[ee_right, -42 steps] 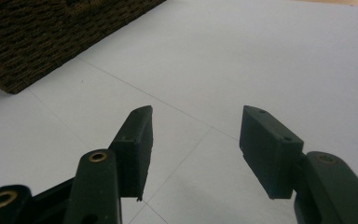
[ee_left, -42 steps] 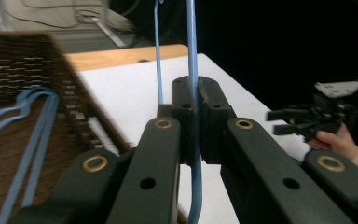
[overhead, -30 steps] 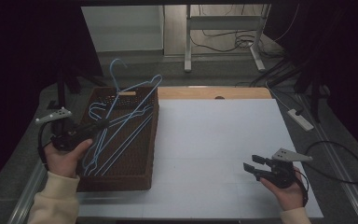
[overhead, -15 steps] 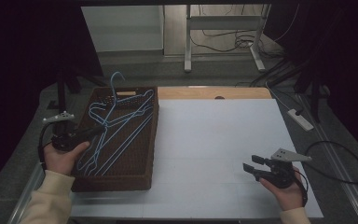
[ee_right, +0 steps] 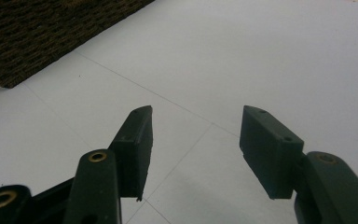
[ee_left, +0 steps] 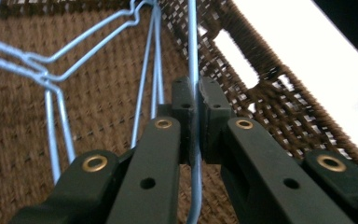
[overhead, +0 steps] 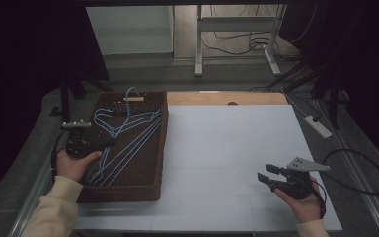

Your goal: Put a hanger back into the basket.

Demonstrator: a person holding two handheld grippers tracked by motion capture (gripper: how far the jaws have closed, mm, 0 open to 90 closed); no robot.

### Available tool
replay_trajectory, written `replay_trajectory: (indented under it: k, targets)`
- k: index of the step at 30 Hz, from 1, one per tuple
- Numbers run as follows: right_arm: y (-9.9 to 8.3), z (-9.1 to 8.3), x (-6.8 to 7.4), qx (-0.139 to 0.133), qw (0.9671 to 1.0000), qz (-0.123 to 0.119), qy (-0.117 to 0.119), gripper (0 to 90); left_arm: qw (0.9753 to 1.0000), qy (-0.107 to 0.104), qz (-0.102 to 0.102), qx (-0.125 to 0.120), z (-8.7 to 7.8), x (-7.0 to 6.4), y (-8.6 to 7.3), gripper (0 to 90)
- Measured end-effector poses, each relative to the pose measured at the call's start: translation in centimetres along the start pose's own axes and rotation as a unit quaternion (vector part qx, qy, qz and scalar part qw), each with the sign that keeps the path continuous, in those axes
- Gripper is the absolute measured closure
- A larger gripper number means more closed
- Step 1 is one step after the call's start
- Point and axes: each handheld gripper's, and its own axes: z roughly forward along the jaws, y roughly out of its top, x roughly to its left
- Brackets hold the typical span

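Several light blue wire hangers (overhead: 123, 133) lie in a brown woven basket (overhead: 153, 187) at the table's left. My left gripper (overhead: 109, 143) reaches into the basket from its left side and is shut on the wire of one blue hanger (ee_left: 192, 51), which runs straight between its jaws. Other hanger wires (ee_left: 51, 121) lie on the basket floor to its left. My right gripper (overhead: 266, 174) hovers open over the white table surface (overhead: 227, 148) at the front right, and in the right gripper view (ee_right: 193, 140) nothing sits between its fingers.
The basket wall (ee_left: 279, 98) rises close to the right of the left jaws. A corner of the basket (ee_right: 32, 37) sits far ahead of the right gripper. A white power strip (overhead: 318, 126) lies past the table's right edge, and a wooden strip (overhead: 227, 98) runs along the back.
The hanger bundle that stood raised over the basket's back edge has come down and lies lower in the basket. My left hand has shifted slightly back. The right gripper has not moved.
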Motion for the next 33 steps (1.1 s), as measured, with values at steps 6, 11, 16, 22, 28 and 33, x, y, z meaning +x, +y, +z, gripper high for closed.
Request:
replay_trajectory:
  k: [6,11,16,22,28,33]
  targets:
    - [0.0,0.0,0.1,0.0,1.0,-0.001,0.0,44.9,0.9971,0.063,-0.005,0.043,0.7,0.7,-0.1,86.3]
    - [0.1,0.1,0.2,0.001,1.0,-0.001,0.001,44.9,0.9915,0.107,0.003,0.074,1.7,1.1,-0.1,84.3]
    - [0.1,0.1,0.2,0.001,1.0,-0.003,0.002,44.8,0.992,0.116,0.039,0.03,0.9,0.1,0.0,62.2]
    - [0.1,0.1,0.1,0.001,1.0,-0.001,0.0,44.3,0.9927,0.062,0.089,-0.053,-1.5,-3.0,-0.4,45.3]
    - [0.4,0.4,0.0,0.003,1.0,-0.004,0.001,43.6,0.9865,0.02,0.132,-0.094,-2.7,-6.4,-2.1,37.6]
    - [0.5,0.5,0.1,0.005,1.0,-0.007,0.004,43.0,0.9814,-0.002,0.16,-0.106,-2.6,-8.8,-3.6,35.6]
